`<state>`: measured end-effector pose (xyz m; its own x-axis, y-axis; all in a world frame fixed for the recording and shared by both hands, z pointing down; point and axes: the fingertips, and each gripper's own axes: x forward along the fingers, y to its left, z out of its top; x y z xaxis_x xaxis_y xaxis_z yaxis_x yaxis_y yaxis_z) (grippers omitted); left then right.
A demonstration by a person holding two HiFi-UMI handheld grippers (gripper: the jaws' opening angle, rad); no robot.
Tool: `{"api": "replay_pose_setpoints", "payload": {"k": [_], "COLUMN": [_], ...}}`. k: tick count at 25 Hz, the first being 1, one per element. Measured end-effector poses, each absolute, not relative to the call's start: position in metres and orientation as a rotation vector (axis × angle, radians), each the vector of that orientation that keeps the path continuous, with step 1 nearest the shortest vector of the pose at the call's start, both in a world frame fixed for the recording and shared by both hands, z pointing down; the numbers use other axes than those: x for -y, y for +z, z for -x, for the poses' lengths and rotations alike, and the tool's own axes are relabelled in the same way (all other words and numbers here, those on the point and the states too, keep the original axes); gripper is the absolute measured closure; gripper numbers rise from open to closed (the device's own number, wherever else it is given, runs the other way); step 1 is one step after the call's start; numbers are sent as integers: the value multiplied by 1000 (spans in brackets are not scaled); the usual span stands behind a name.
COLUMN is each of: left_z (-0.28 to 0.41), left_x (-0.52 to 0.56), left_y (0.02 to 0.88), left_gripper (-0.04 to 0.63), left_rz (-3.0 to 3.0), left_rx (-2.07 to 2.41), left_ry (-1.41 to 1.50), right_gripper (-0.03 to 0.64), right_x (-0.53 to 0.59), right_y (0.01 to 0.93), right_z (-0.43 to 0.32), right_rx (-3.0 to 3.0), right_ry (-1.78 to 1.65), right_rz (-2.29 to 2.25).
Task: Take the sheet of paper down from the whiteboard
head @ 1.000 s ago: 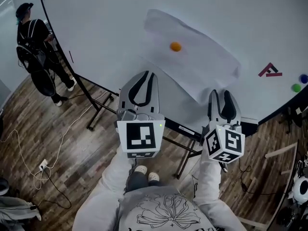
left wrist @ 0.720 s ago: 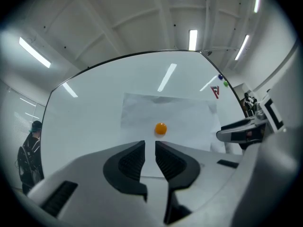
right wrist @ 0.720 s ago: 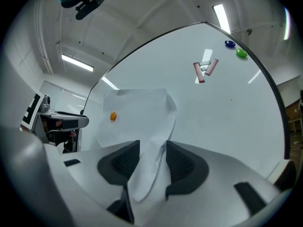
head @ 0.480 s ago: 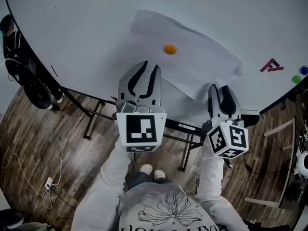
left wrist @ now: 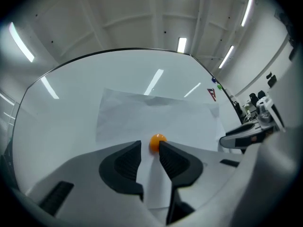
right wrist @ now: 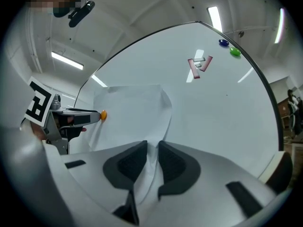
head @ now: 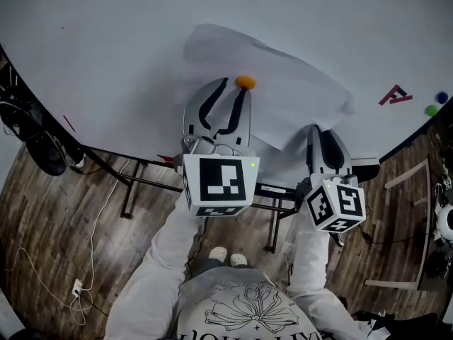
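A white sheet of paper hangs on the whiteboard, pinned by an orange magnet. My left gripper is up at the magnet, and its jaws are opening. In the left gripper view the magnet sits just at the tips of the left gripper, over the paper. My right gripper is at the sheet's lower right corner. Its jaws are closing, and in the right gripper view a curled edge of the paper runs between the jaws of the right gripper with a gap still showing.
A red mark and blue and green magnets sit at the board's right. The board's stand legs and a cable are on the wooden floor below. Dark gear lies at the left.
My left gripper rose to the orange magnet and its jaws spread apart. The right gripper stayed put while its jaws narrowed around the paper's edge. The person at the left is out of view.
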<state>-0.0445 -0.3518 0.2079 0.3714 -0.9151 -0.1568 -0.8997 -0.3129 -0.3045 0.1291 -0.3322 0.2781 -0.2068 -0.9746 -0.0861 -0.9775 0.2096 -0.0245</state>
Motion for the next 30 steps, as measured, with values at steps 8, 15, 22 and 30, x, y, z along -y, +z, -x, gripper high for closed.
{"api": "replay_pose_setpoints", "payload": {"k": [8, 15, 22, 30], "left_z": [29, 26, 26, 26], "left_x": [350, 354, 356, 356], "left_y": [210, 206, 204, 205], "left_gripper": [414, 413, 476, 480], "left_rz": [2350, 2356, 2330, 2383], "left_rx": [-1469, -1466, -1496, -1463], "left_ry": [-86, -68, -74, -47], "right_gripper": [548, 549, 560, 588], "right_x": [333, 332, 329, 325], "right_y": [276, 276, 275, 271], "right_z": [-131, -130, -129, -125], "right_rx": [-2348, -2329, -2328, -2322], "right_ry": [80, 81, 91, 99], "right_rz": [1974, 2010, 2041, 2034]}}
